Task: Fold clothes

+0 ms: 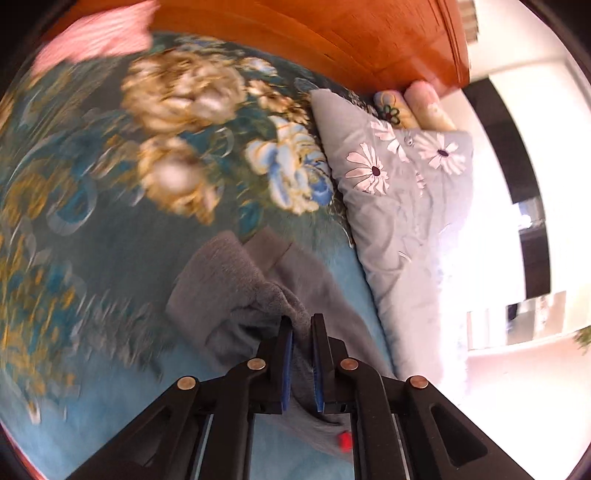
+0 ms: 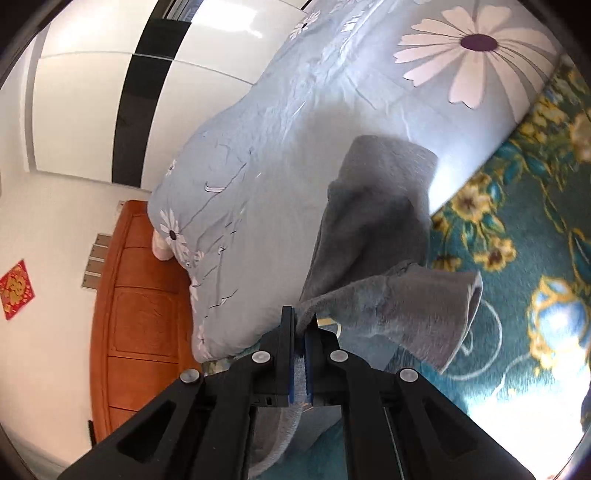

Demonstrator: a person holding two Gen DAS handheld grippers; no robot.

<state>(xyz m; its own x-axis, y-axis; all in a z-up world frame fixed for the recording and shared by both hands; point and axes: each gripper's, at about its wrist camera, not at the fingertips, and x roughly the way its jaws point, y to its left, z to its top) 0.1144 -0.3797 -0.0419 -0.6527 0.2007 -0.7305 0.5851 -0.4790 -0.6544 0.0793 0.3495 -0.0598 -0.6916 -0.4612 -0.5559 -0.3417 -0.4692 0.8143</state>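
The left gripper (image 1: 302,328) is closed on a grey garment (image 1: 229,291), fabric pinched between its blue pads and trailing back under the fingers, where a small red tag (image 1: 345,442) shows. The rest of the garment hangs in folds just above the floral bedspread (image 1: 110,177); its full shape cannot be made out. The bedspread is blurred on the left side of this view. A grey daisy quilt (image 1: 399,192) lies beside it, washed out by glare toward the right. A pink cloth (image 1: 99,35) is cut off at the top edge, next to the wooden headboard (image 1: 351,33).

The right gripper (image 2: 300,325) is clamped on another edge of the garment (image 2: 376,229), which drapes against the quilt (image 2: 266,155) and over the bedspread (image 2: 517,258). Its lower part is hidden behind the gripper
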